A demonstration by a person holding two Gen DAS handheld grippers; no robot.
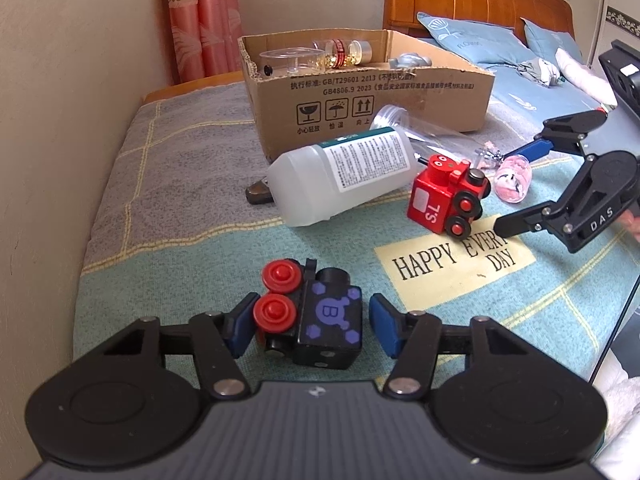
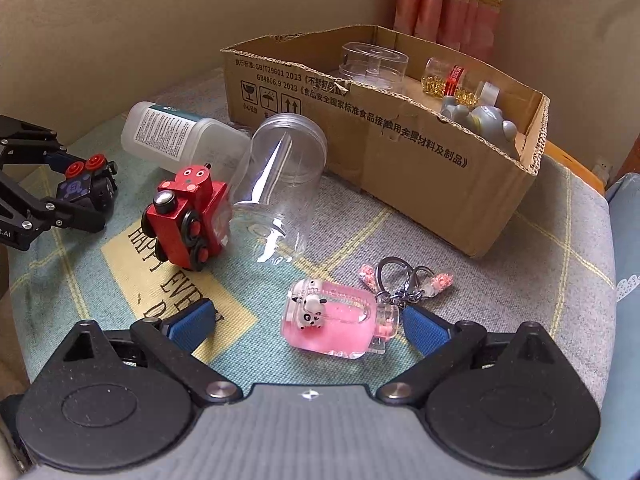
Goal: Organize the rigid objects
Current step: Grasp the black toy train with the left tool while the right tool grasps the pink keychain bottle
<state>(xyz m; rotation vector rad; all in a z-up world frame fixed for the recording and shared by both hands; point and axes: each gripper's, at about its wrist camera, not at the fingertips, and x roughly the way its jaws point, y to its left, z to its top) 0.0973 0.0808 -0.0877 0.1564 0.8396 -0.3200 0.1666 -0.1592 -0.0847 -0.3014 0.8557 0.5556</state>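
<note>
Two claws, each straddling a toy, neither closed yet.

Your left claw stands wide open around the black toy train, its left pad at the red wheels, its right pad just clear; center it, then squeeze across the body. Your right claw is also wide open, holding nothing, with the pink keychain bottle between its pads. Beyond both waits the cardboard box on the bed.
</note>
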